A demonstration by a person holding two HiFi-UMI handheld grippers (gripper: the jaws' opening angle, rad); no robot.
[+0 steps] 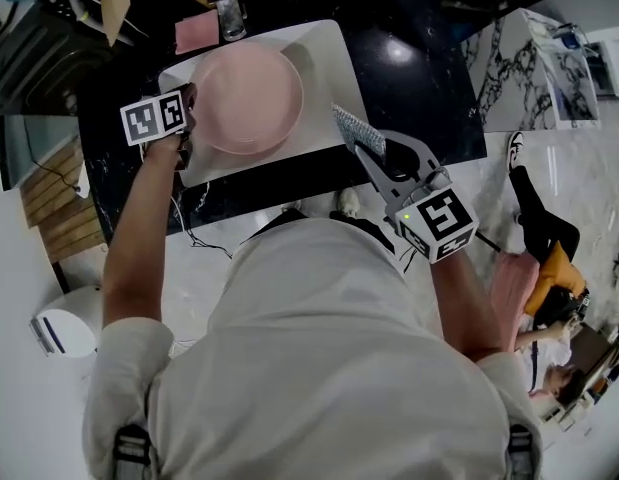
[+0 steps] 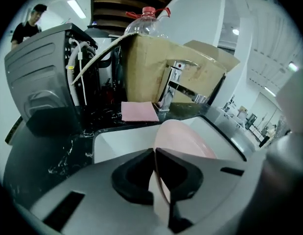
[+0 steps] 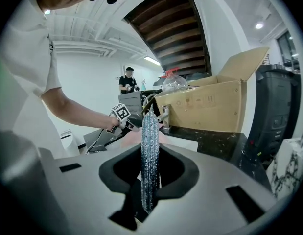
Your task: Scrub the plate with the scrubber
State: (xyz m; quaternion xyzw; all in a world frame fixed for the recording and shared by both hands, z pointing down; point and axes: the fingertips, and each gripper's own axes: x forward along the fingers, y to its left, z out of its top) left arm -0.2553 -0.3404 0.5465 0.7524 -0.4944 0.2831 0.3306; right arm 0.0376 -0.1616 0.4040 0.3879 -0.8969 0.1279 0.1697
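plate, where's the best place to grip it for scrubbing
Grip the plate by its thin left rim, coming from the left, as the left tongs do now. The rim looks the only part slim enough for the jaws, and that side leaves the face open to the scrubber on the right.

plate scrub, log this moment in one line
left tongs: shut on plate rim | right tongs: shut on scrubber | scrubber: clear of plate | plate: in sink

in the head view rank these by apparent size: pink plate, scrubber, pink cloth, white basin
1. white basin
2. pink plate
3. scrubber and pink cloth look alike; the scrubber is nearer the camera, so unranked
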